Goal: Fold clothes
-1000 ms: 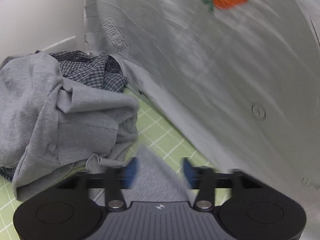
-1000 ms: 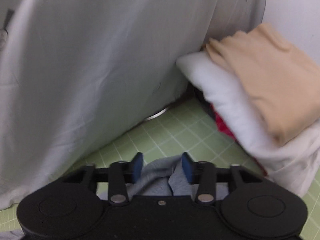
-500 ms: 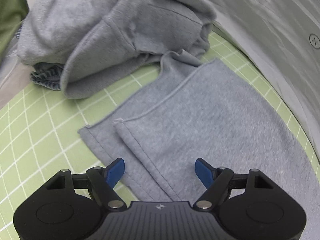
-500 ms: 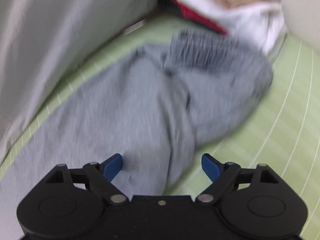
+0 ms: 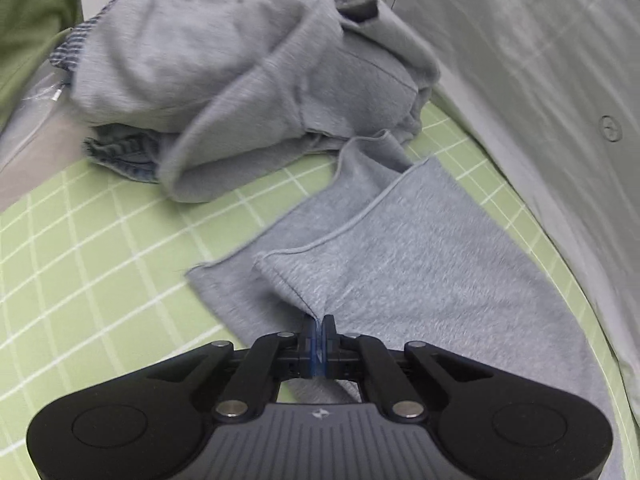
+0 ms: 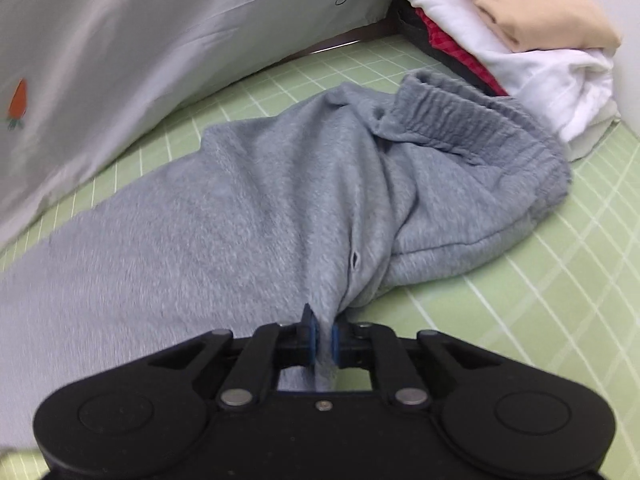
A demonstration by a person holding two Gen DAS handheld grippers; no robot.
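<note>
Grey sweatpants [image 5: 400,248] lie stretched across the green grid mat [image 5: 88,240]. In the left wrist view the leg hems point toward a heap of clothes, and my left gripper [image 5: 319,326] is shut on the near edge of the upper leg close to its hem. In the right wrist view the same grey sweatpants [image 6: 240,220] show their ribbed waistband [image 6: 460,120] at the far right. My right gripper [image 6: 321,336] is shut on a fold of the fabric at the near edge, below the waistband.
A heap of unfolded grey and checked clothes [image 5: 240,68] sits beyond the leg hems. A stack of folded clothes [image 6: 520,28], beige on white, stands beside the waistband. A pale grey sheet with a carrot print [image 6: 120,48] hangs along the far side of the mat.
Both grippers were open over the sweatpants half a second ago and have closed on the near edge of the fabric. A second ago they held the pants near the hanging sheet.
</note>
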